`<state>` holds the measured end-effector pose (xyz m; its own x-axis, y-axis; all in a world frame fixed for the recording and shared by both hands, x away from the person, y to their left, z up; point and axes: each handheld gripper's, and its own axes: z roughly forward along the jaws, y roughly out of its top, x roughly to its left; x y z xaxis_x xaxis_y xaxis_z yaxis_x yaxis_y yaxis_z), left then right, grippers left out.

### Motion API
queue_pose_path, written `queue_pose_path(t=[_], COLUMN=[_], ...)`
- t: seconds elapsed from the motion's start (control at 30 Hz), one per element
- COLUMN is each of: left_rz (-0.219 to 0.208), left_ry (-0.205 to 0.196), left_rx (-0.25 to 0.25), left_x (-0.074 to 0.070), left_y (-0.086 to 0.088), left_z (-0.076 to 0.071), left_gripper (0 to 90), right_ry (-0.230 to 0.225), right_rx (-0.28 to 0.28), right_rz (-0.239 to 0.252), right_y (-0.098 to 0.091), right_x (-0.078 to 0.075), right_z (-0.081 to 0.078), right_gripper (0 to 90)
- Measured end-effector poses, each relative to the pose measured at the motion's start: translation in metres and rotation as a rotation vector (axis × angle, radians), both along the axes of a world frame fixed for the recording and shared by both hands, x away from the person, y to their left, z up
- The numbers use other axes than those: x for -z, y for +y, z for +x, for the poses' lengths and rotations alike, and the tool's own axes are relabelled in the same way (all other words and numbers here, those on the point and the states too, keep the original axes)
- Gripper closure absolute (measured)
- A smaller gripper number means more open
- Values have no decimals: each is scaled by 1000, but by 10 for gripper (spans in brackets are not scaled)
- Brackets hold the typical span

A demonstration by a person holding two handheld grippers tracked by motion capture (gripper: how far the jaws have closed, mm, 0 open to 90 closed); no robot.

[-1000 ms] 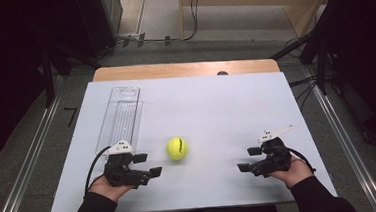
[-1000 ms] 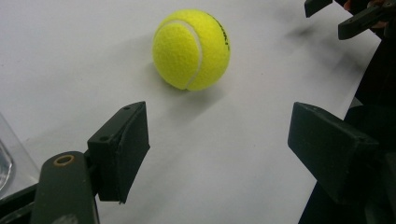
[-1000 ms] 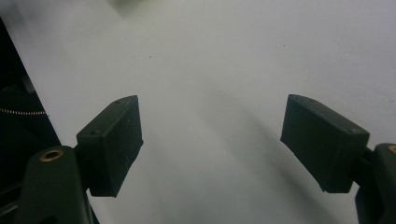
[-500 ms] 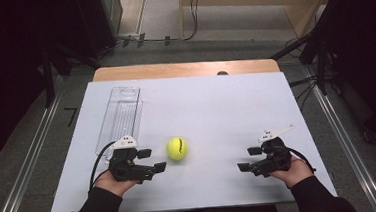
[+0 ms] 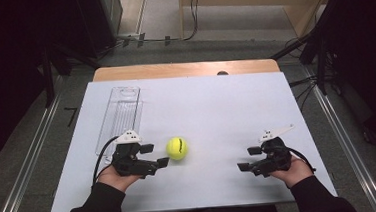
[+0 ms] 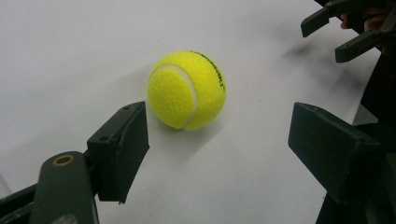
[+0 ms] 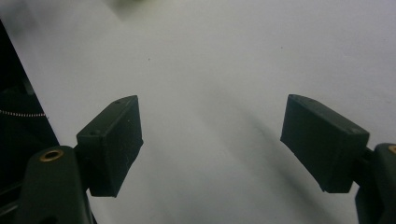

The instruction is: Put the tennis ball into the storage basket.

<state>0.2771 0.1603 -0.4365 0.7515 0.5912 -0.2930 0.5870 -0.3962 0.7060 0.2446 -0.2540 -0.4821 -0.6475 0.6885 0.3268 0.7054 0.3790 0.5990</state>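
Since the earlier frames the left gripper has edged up to the tennis ball, while the right gripper has kept its place near the right edge. Both sit nearest on the white sheet. The left jaws stand apart and empty, the ball just ahead of them, untouched. The right jaws gape wide over bare sheet. Farther left lies a clear plastic tray.
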Motion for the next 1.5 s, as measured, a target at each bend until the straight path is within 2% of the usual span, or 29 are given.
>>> queue_pose_path(t=[0.3,0.7,0.77,0.8,0.87,0.97,1.0,1.23,1.5], left_rz=[20,12,5,-9,-24,-12,6,25,40], left_ry=[3,-8,-3,17,10,9,-1,-22,-16], left_rx=[24,62,66,67,55,54,56,31,34], left_x=[-3,-12,-12,-13,-13,-15,-17,-16,-12], left_y=[-12,-27,-28,-31,-34,-37,-40,-45,-56], left_z=[8,22,23,26,28,31,33,39,48], left_gripper=[177,132,103,0,0,0,0,0,0], right_ry=[-2,-3,-3,-4,-2,-2,-3,-4,-4], right_rx=[-3,-1,0,0,0,2,3,0,-1], right_rz=[-1,-4,-4,-3,-3,-1,0,2,1], right_y=[0,0,0,0,0,0,0,-1,-1], right_x=[0,0,0,0,0,0,0,0,0], right_z=[0,-1,-1,-1,-1,-1,-1,-1,-1], right_gripper=[185,185,185,185,185,185,185,185,185])
